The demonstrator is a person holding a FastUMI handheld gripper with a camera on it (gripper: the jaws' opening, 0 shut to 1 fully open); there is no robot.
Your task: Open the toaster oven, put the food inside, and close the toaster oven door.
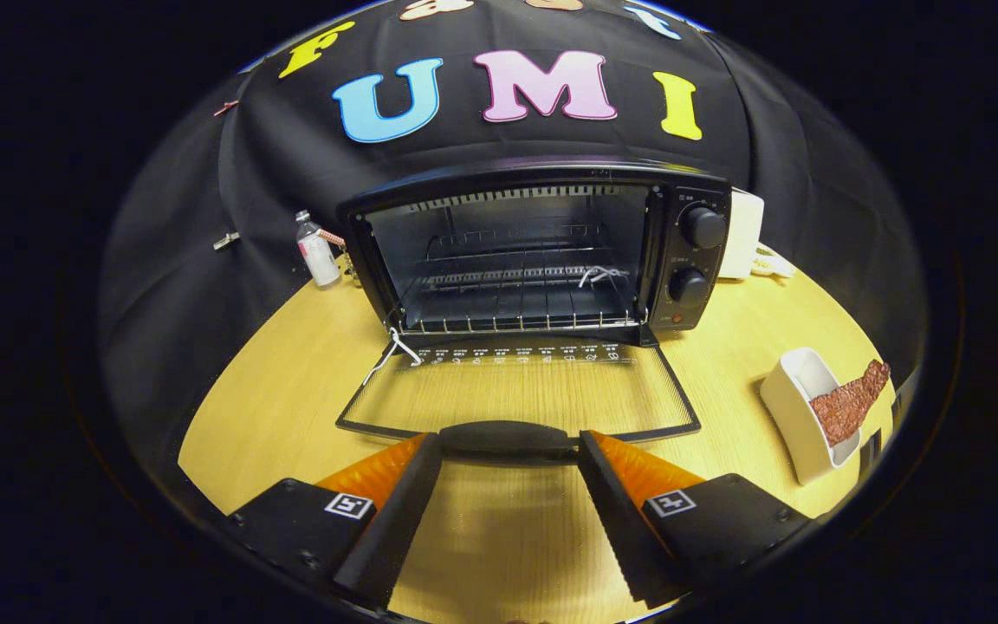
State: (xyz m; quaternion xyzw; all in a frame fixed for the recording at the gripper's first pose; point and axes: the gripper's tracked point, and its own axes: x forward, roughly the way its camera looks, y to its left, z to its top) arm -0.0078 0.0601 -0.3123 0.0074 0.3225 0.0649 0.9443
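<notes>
Starting at the left, we note a small clear plastic bottle (317, 250) with a white label standing on the pale wooden table (291, 381) just beside the black toaster oven (534, 251). It sits clear of the door's swing. The oven's glass door (516, 386) lies fully lowered, flat over the table, exposing the wire rack (508, 277) for loading. A white string (391, 351) hangs at the door's left hinge.

Our gripper (509, 446), with its orange-backed black fingers, stands released; its tips flank the door's black handle (508, 436) without pressing it. We judge the opening step complete.

To the right, well apart from the fingers, the reddish-brown strip of food (850, 403) rests in a white rectangular dish (789, 407). Nothing blocks the path to it. A white appliance (742, 234) stands behind the oven.
</notes>
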